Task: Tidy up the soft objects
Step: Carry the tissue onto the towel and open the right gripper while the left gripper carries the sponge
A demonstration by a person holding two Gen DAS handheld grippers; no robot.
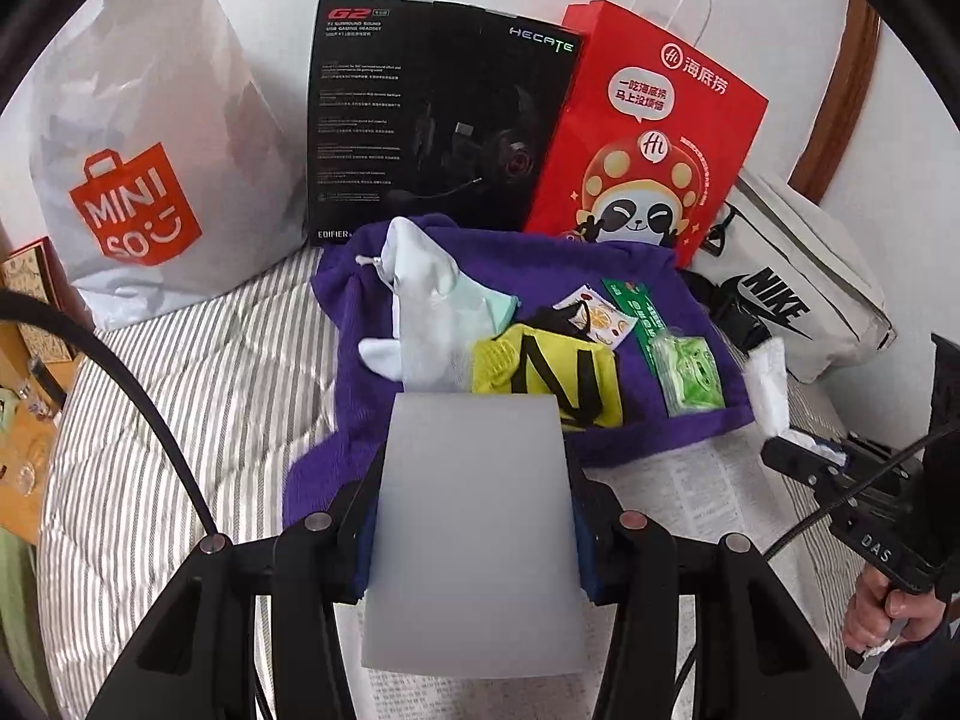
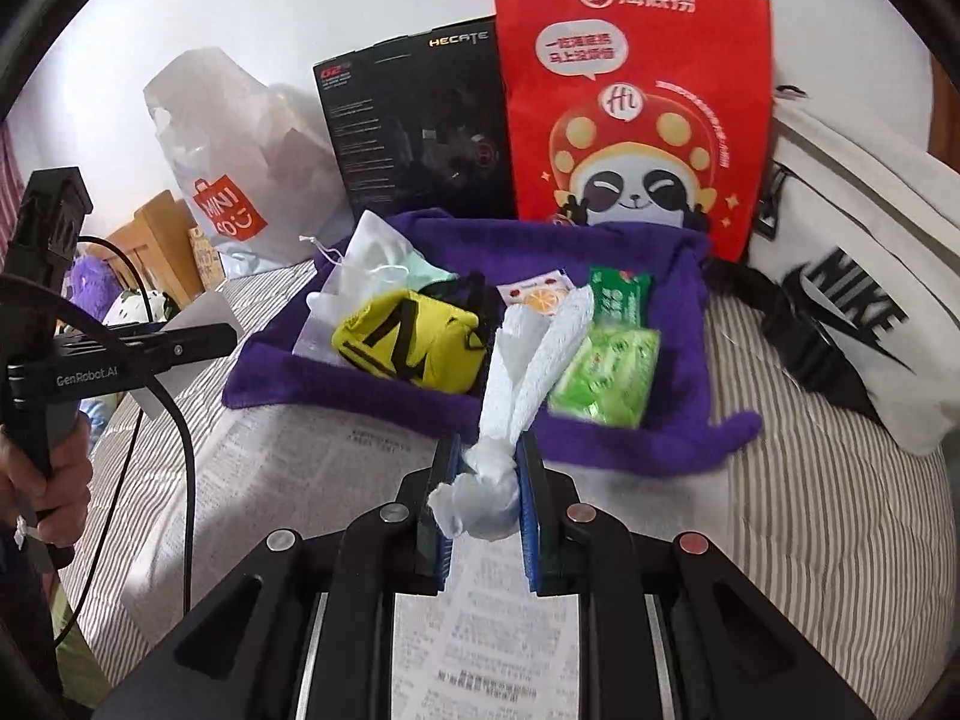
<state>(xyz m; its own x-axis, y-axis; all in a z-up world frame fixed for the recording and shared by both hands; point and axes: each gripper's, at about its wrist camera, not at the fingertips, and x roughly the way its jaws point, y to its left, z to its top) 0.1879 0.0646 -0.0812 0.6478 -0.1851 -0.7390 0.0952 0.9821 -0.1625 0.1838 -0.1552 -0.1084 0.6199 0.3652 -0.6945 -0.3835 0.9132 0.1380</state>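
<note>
Bed (image 1: 180,420) with striped cover carries a purple towel (image 2: 660,432) spread toward its far edge, against the bags and box at the wall. Already lying on the towel: white sock bundle (image 1: 420,312), yellow pouch (image 2: 408,342), green packets (image 2: 606,378). Right tool (image 2: 486,480) is clamped on a twisted white tissue (image 2: 528,360), lifted above the towel's near edge. Left tool (image 1: 480,516) grips a translucent white sheet (image 1: 474,528), raised over the towel's near-left corner. Judgement: gathering mostly done; these two items remain unplaced.
</note>
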